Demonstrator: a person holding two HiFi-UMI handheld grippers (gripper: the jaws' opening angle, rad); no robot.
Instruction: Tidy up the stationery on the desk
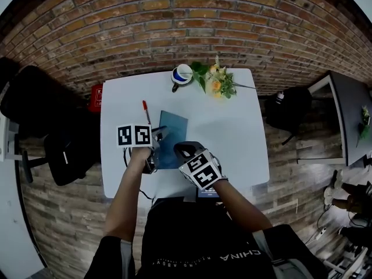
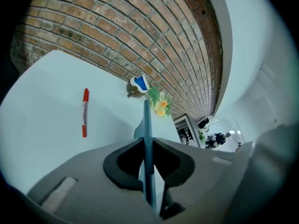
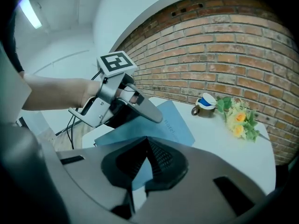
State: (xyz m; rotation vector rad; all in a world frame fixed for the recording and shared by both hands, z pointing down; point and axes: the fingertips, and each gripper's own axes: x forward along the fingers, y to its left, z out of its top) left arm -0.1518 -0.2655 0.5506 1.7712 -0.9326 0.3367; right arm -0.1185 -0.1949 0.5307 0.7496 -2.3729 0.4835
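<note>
A blue notebook (image 1: 173, 133) lies in the middle of the white desk (image 1: 238, 138). My left gripper (image 1: 158, 137) is shut on its left edge; in the left gripper view the notebook (image 2: 146, 120) runs edge-on between the pressed jaws of the left gripper (image 2: 148, 147). My right gripper (image 1: 180, 151) is at the notebook's near edge. Its jaws are shut, with a thin blue layer of the notebook (image 3: 166, 122) caught between them in the right gripper (image 3: 146, 143). A red pen (image 1: 146, 111) (image 2: 84, 112) lies loose, up and left of the notebook.
A blue and white mug (image 1: 181, 74) and a bunch of yellow flowers (image 1: 216, 81) stand at the desk's far edge. Black chairs (image 1: 64, 150) are on the left and a dark bag (image 1: 288, 112) on the right. A brick wall runs behind the desk.
</note>
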